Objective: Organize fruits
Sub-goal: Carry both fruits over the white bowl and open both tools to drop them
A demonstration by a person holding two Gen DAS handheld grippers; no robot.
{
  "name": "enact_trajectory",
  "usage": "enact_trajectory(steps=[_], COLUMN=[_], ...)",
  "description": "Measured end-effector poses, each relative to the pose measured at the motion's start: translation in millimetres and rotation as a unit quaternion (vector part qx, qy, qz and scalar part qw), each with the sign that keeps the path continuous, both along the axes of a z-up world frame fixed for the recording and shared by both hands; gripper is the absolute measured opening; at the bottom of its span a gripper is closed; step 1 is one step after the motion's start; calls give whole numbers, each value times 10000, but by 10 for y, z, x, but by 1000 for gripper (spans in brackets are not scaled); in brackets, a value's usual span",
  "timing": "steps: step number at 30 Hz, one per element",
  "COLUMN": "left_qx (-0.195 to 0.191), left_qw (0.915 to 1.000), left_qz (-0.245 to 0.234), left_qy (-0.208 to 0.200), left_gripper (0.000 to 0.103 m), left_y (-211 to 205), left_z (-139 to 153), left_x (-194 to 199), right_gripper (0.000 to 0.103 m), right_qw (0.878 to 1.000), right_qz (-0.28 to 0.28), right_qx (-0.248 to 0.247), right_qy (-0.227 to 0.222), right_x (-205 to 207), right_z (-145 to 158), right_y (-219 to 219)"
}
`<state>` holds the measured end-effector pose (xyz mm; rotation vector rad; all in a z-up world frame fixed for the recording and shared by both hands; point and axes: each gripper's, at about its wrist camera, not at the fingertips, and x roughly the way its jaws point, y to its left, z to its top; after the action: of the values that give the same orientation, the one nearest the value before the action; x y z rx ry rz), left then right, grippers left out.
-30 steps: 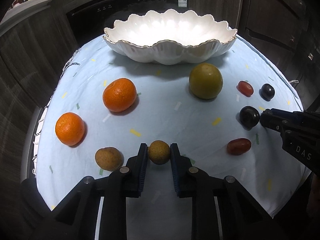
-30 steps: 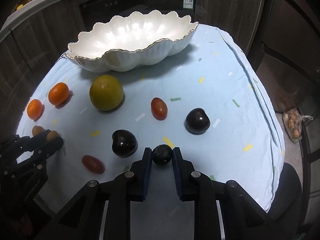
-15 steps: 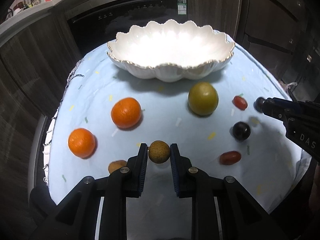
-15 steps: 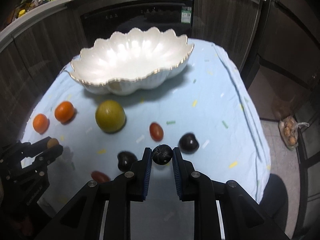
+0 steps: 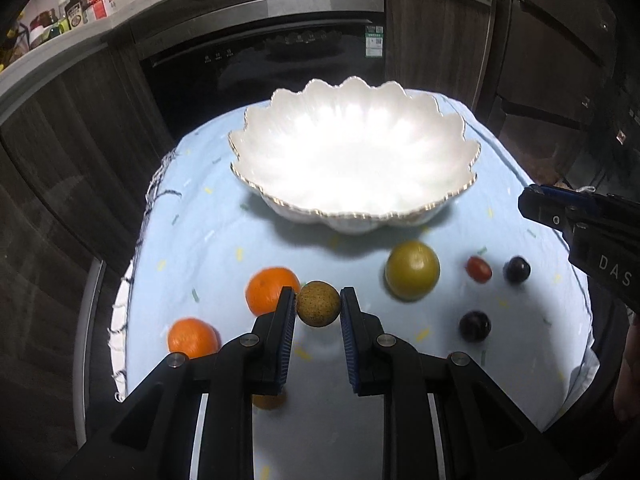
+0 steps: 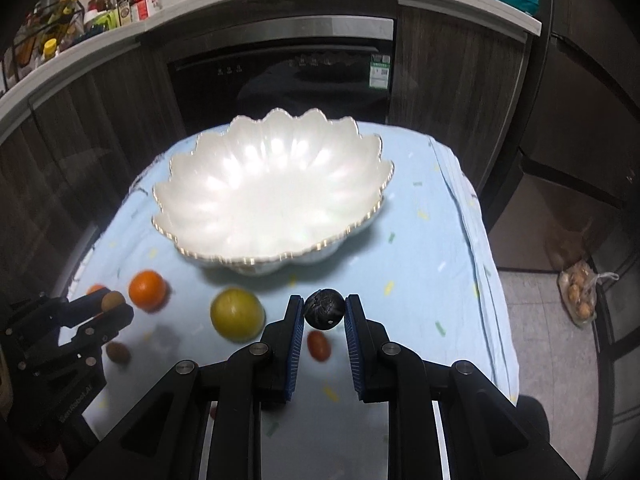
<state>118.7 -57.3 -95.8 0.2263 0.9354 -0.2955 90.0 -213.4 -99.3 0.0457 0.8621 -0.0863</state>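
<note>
My left gripper [image 5: 318, 304] is shut on a small round brown fruit [image 5: 318, 303] and holds it well above the blue cloth, short of the white scalloped bowl [image 5: 352, 160]. My right gripper [image 6: 323, 309] is shut on a small wrinkled black fruit [image 6: 324, 309], also raised, in front of the bowl [image 6: 272, 192]. The bowl holds nothing. On the cloth lie two oranges [image 5: 272, 290] [image 5: 192, 338], a yellow-green fruit [image 5: 412, 269], a red tomato [image 5: 479, 269] and two dark plums [image 5: 517, 269] [image 5: 475, 325].
A second brown fruit [image 6: 117, 352] lies on the cloth at the left. A dark oven front [image 6: 304, 76] and wooden cabinets stand behind the table. The counter above carries bottles [image 6: 120, 0]. A bag of round things [image 6: 580, 292] lies on the floor at the right.
Both grippers have risen from the cloth with their fruits and moved toward the bowl. The fruits on the cloth have not moved.
</note>
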Motion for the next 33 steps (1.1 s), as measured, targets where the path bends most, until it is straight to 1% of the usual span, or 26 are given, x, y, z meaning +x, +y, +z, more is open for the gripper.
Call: enact_trajectory(steps=[4,7,12,19,27,33], left_qx=[-67,-89,-149,-217,-235,-265], left_qw=[10000,9999,9998,9996,9996,9994], left_qz=[1,-25,24,-40,-128,-141], left_qy=[0,-75,-143,-155,-30,197], left_gripper=[23,23,23,23,23,23], left_y=[19,6,-4,-104,-188,-237], left_z=[84,177,307,371,334,182], left_x=[91,175,392,686,996,1194], right_gripper=[22,22,22,22,22,22], right_qw=[10000,9999,9998,9995,10000,9996], right_qz=[29,39,95,158,86,105], right_qx=[-4,6,-28,-116,-22,-4], right_qy=[-78,-115,-190,-259,27,258], right_x=[109,206,374,614,913,1116], right_z=[103,187,298,400,284,120], right_y=[12,11,11,-29,-166,-200])
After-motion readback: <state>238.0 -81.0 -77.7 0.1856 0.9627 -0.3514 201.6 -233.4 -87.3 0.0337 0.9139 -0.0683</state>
